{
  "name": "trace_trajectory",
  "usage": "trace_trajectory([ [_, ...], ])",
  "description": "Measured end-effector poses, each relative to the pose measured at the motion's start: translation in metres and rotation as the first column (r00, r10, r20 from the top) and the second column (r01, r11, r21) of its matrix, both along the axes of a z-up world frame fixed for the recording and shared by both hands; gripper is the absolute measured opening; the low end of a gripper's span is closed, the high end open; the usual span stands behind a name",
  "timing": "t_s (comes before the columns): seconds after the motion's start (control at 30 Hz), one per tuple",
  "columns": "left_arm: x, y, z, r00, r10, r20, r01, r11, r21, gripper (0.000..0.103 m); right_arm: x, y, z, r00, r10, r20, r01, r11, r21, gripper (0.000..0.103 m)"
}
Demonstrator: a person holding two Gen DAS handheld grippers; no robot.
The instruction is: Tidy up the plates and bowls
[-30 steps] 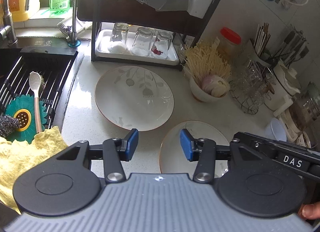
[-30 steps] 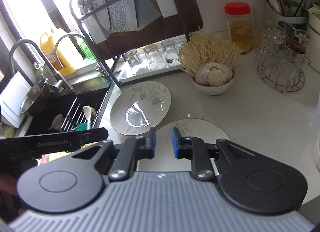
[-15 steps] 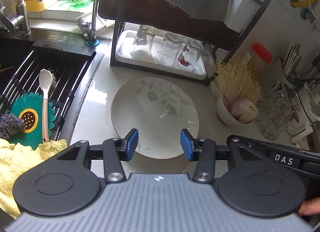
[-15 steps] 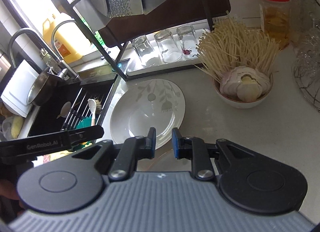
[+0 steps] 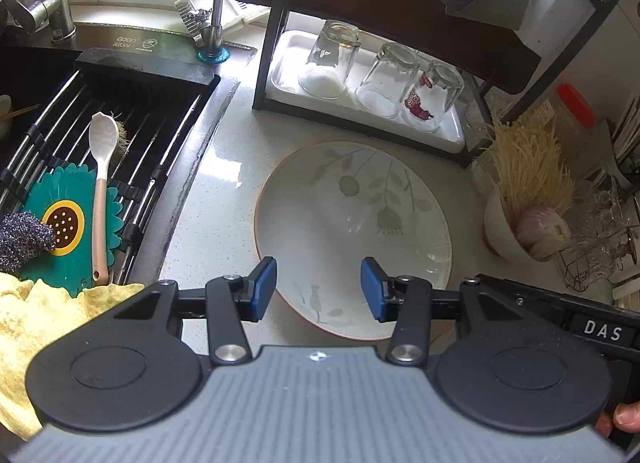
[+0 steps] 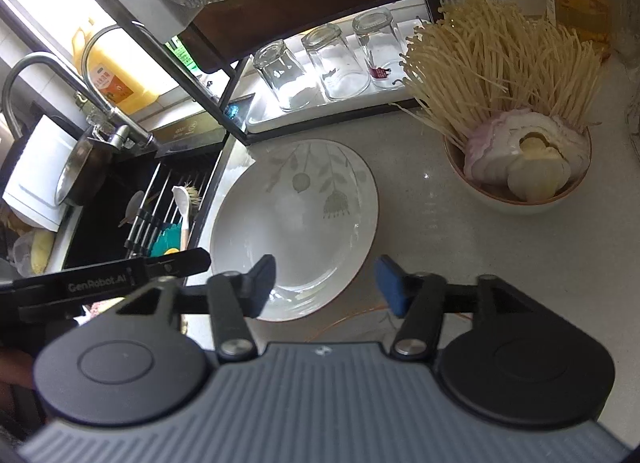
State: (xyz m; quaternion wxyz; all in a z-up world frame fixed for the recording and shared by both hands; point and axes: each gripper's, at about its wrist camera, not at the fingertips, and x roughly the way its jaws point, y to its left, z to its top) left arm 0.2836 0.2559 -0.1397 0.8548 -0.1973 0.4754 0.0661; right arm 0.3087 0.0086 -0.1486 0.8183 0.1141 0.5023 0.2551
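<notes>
Gaping over the floral plate point(image 5: 352, 215), both claws; only right view shows second plate point(image 6: 360, 323).

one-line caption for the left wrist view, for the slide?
Open left tool poised over the near rim of a floral plate beside the sink rack.

white leaf-patterned plate point(image 5: 352, 219), teal sunflower mat point(image 5: 60, 219), yellow cloth point(image 5: 36, 323)

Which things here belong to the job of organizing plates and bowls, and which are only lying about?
For the job: floral plate; second plate, mostly hidden under the right gripper; bowl of vegetables; left gripper.

Lying about: three upturned glasses; spoon; sunflower scrubber; yellow cloth; red-lidded jar.
</notes>
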Motion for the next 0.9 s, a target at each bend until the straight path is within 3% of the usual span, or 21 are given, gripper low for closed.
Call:
trace_trajectory([
  [0.23, 0.019, 0.015, -0.014, 0.999, -0.009, -0.039, 0.01, 1.0, 0.022, 0.06, 0.014, 0.007, -0.013, 0.999, -0.014, -0.037, 0.014, 1.0, -0.006, 0.066],
  [0.57, 0.047, 0.044, -0.038, 0.998, -0.022, -0.066, 0.022, 1.0, -0.014, 0.059, 0.031, 0.015, -0.034, 0.993, -0.093, -0.066, 0.09, 0.995, -0.049, 0.065],
  [0.83, 0.072, 0.056, -0.05, 0.994, -0.07, -0.085, 0.068, 0.997, -0.028, 0.039, 0.039, 0.025, -0.046, 0.99, -0.119, -0.076, 0.113, 0.991, -0.073, 0.04],
  [0.9, 0.075, 0.058, -0.053, 0.993, -0.076, -0.091, 0.074, 0.997, -0.031, 0.035, 0.04, 0.027, -0.049, 0.989, -0.128, -0.08, 0.122, 0.99, -0.076, 0.038],
])
